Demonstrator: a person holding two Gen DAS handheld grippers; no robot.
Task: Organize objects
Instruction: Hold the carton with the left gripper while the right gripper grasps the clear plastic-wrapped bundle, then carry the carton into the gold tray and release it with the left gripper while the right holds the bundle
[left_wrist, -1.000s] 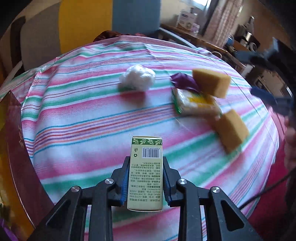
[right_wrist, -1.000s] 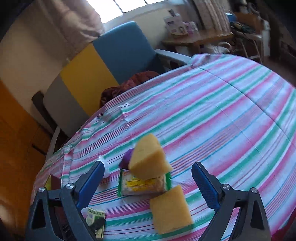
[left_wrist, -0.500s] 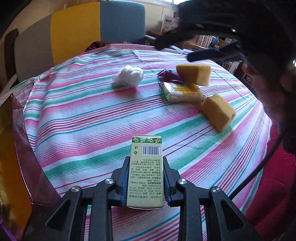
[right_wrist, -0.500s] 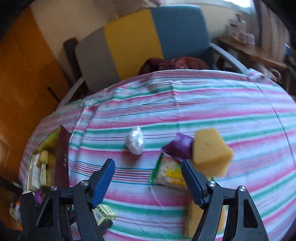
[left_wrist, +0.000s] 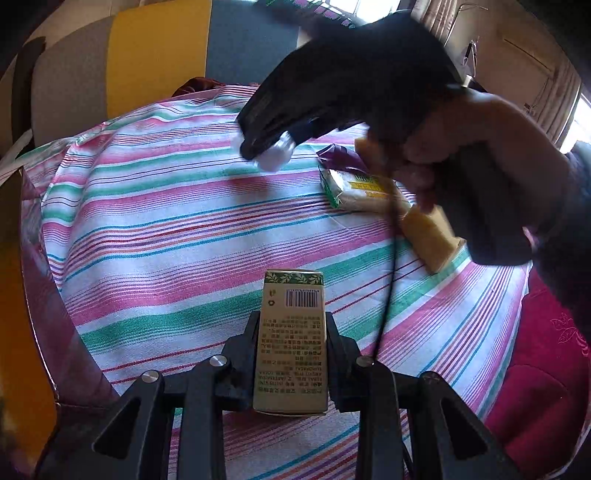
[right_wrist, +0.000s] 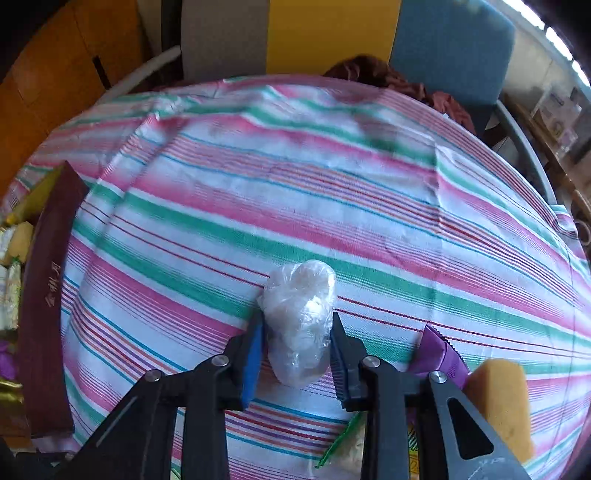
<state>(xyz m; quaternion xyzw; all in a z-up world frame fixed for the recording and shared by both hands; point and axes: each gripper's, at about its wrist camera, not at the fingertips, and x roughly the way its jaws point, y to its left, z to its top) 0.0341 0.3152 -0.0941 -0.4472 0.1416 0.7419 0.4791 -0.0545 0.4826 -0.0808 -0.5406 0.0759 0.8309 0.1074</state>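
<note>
Right tool has just been closing and now clamps the crumpled clear plastic bag, which sits on the striped worktop, likely to move it to the dark red box at the left edge. Left tool is clenched on the green carton, held above the cloth, probably parked until the box is free. Sponges and the snack packet lie unsorted.

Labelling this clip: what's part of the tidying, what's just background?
Job:
left gripper, shut on green carton
right gripper, shut on plastic-wrapped bundle
sponges
snack packet
purple wrapper
maroon box

Background:
striped tablecloth
chair
</note>
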